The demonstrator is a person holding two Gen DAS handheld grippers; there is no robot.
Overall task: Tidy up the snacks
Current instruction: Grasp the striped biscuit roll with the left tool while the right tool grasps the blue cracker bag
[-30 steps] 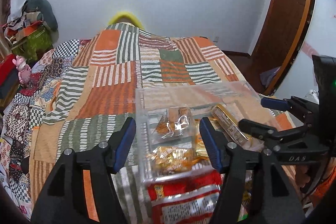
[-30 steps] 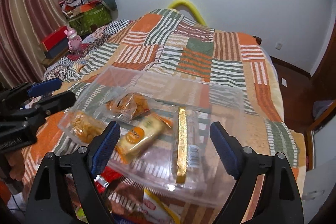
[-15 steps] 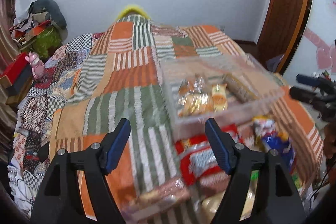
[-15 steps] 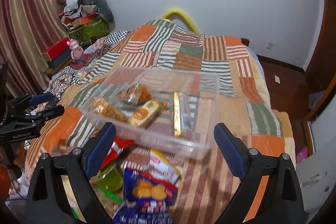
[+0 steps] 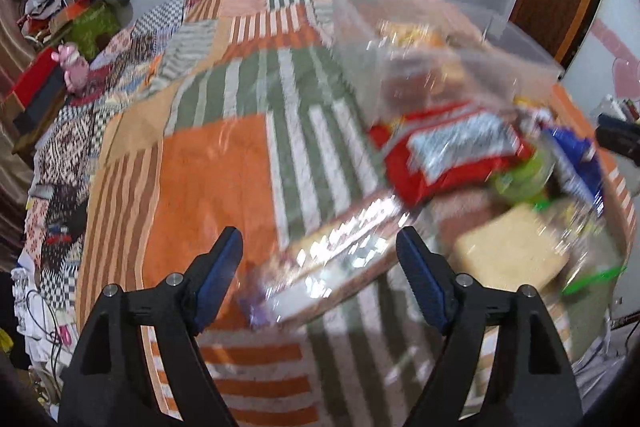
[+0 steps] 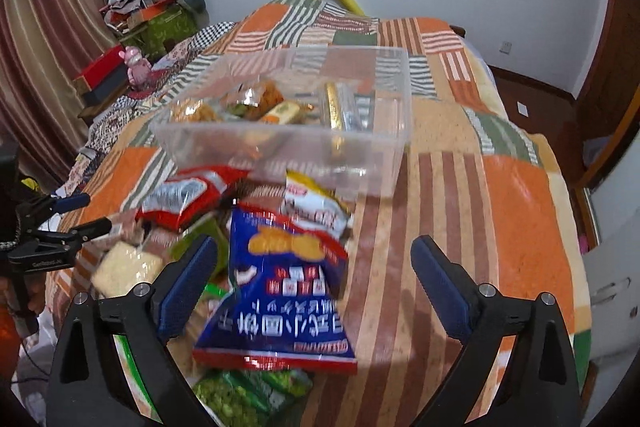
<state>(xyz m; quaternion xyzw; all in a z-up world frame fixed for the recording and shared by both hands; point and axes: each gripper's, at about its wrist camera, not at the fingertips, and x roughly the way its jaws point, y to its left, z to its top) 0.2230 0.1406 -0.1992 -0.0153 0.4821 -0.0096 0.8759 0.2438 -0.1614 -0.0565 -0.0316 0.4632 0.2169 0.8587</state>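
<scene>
Left-wrist view, blurred by motion: the left gripper hangs over a patchwork quilt on the bed, its blue-padded fingers spread, having just been opening. A flat clear-wrapped snack pack lies on the quilt in line with the gap, and neither pad touches it. To its right lie a red packet, something green, a blue packet and a pale square wafer pack. Beyond them sits a clear plastic box with several wrapped snacks inside; the blur hides which.

Right-wrist view: at far left the other gripper shows side-on. The red packet and wafer pack lie near it. The right gripper has its fingers spread wide, jaws just opened further, pressing on nothing. Between and below them lies the blue packet, printed side up, overlapping a yellow-and-white packet and green packs. Behind stands the clear box, holding small orange-brown snacks, a yellow wrapped bar and a gold stick.
</scene>
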